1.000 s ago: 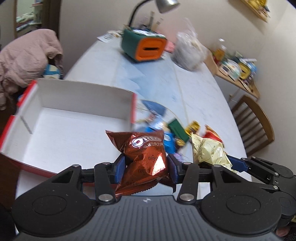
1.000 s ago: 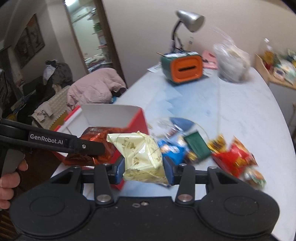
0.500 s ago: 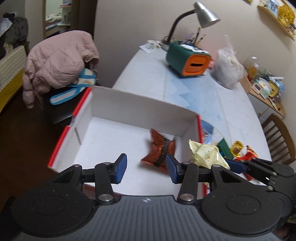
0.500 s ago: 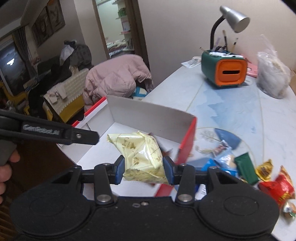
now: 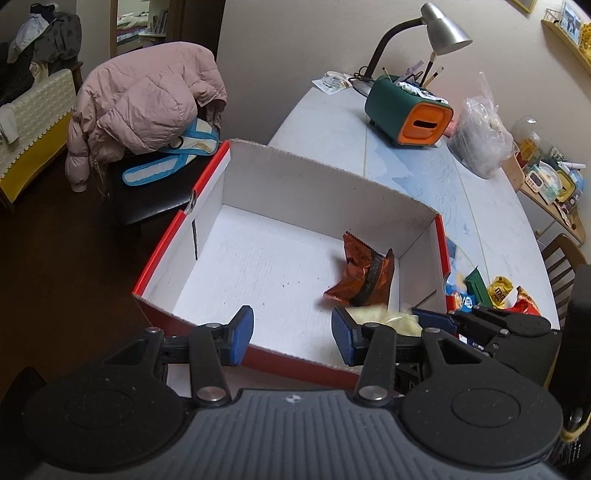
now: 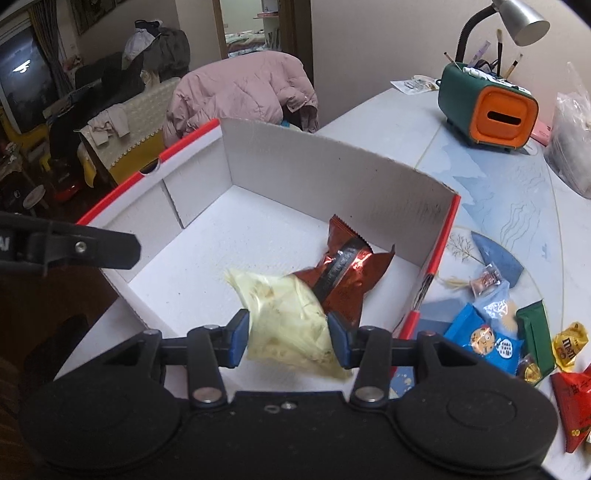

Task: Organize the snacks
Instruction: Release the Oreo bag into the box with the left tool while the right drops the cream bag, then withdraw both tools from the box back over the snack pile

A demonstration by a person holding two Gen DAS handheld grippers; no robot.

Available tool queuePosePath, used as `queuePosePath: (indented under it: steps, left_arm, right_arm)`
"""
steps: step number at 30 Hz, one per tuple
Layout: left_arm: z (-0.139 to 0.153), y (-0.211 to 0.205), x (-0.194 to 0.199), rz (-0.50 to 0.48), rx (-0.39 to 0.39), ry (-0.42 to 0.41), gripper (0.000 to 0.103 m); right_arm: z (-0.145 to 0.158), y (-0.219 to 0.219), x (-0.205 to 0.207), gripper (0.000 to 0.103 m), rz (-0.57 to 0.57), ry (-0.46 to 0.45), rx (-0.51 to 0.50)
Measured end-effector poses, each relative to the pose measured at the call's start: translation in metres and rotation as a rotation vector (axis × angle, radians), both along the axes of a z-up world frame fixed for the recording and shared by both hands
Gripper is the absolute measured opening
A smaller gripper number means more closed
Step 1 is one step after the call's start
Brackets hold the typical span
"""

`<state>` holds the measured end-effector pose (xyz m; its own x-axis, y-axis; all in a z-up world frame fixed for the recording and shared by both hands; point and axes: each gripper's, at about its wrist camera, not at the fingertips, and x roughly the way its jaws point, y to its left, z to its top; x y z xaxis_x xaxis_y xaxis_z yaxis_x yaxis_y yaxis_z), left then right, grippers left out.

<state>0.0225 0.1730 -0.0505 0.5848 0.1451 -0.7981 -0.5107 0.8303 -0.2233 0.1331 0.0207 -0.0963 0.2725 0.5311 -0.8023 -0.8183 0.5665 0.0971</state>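
Observation:
A red-and-white cardboard box [image 5: 325, 177] [image 6: 332, 158] sits at the table's near left. A brown Oreo packet [image 5: 360, 273] [image 6: 343, 273] lies in its right corner. My left gripper [image 5: 291, 334] is open and empty above the box's near wall. My right gripper [image 6: 288, 334] is shut on a pale yellow snack packet [image 6: 288, 321], held over the box floor just in front of the brown packet. The yellow packet [image 5: 384, 317] and the right gripper also show in the left wrist view.
Several loose snacks [image 6: 495, 336] lie on the table right of the box. A green-and-orange holder [image 5: 408, 110], a lamp [image 5: 439, 29] and a plastic bag [image 5: 480, 140] stand at the far end. A chair with a pink jacket [image 5: 147, 107] is left of the table.
My left gripper opened and dropped the brown Oreo packet into the box, then pulled back. My right gripper carried the yellow packet leftward over the box.

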Motion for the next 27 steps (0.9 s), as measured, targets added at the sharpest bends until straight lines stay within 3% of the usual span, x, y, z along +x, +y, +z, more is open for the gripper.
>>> queuePosePath:
  steps: [6, 16, 18, 27]
  left_arm:
    - [-0.001, -0.012, -0.003, -0.034, 0.021, -0.01, 0.046]
    - [0.01, -0.038, -0.01, -0.115, 0.058, -0.055, 0.048]
    - [0.012, -0.042, -0.011, -0.13, 0.059, -0.066, 0.049]
    - [0.026, -0.072, -0.015, -0.216, 0.099, -0.133, 0.061]
  right_arm:
    - [0.006, -0.007, -0.004, 0.052, -0.013, -0.004, 0.025]
    - [0.033, -0.041, -0.019, 0.055, -0.066, -0.01, 0.103]
    - [0.039, -0.048, -0.023, 0.06, -0.081, -0.012, 0.118]
    - [0.061, -0.083, -0.04, 0.071, -0.144, -0.067, 0.17]
